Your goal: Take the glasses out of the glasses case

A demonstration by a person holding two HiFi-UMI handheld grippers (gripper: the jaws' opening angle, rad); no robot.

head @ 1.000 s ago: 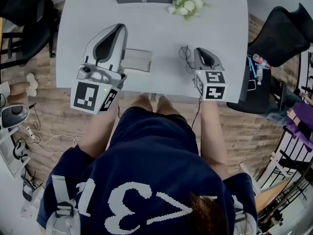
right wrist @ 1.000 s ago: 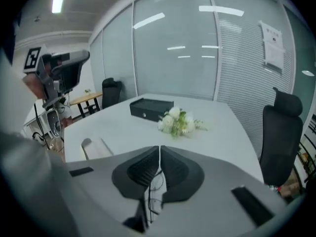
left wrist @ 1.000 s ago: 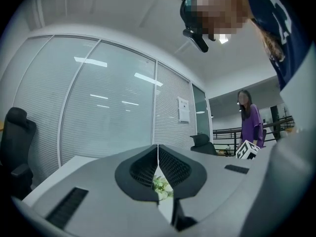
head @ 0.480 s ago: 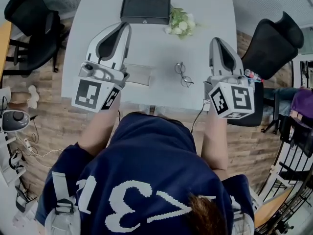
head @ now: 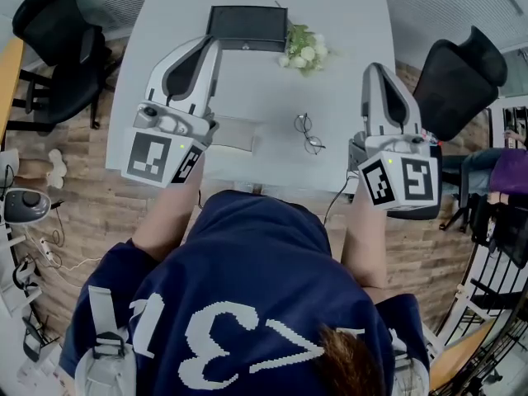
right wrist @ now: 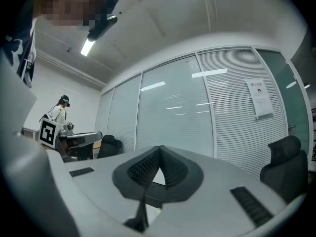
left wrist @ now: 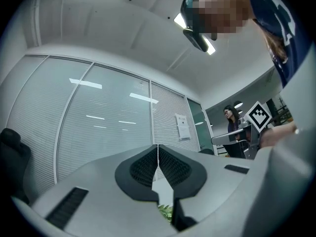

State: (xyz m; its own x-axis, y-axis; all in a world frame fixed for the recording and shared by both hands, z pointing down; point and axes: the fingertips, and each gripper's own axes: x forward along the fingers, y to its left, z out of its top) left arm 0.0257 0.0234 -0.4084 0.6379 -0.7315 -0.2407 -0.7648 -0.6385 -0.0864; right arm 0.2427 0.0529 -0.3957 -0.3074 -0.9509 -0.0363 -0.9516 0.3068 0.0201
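Observation:
The thin-rimmed glasses [head: 308, 133] lie free on the white table [head: 346, 23], near its front edge. Left of them lies the flat grey glasses case [head: 235, 133], its left end hidden under my left gripper [head: 209, 46]. That gripper hangs above the table, shut and empty, and its pads [left wrist: 170, 164] meet in the left gripper view [left wrist: 158, 147]. My right gripper [head: 375, 71] is raised at the table's right edge, right of the glasses and apart from them. It is shut on nothing, as the right gripper view [right wrist: 160, 148] shows. Both gripper views look out level across the room.
A black box [head: 247, 25] and a small bunch of flowers [head: 304, 49] sit at the table's far side. Black office chairs stand at the left [head: 54, 44] and right [head: 458, 77]. Glass walls with blinds [right wrist: 222, 107] ring the room; another person [left wrist: 232, 125] stands far off.
My right gripper has risen from the table beside the glasses, which now lie free in plain sight. The left gripper has also lifted a little above the case.

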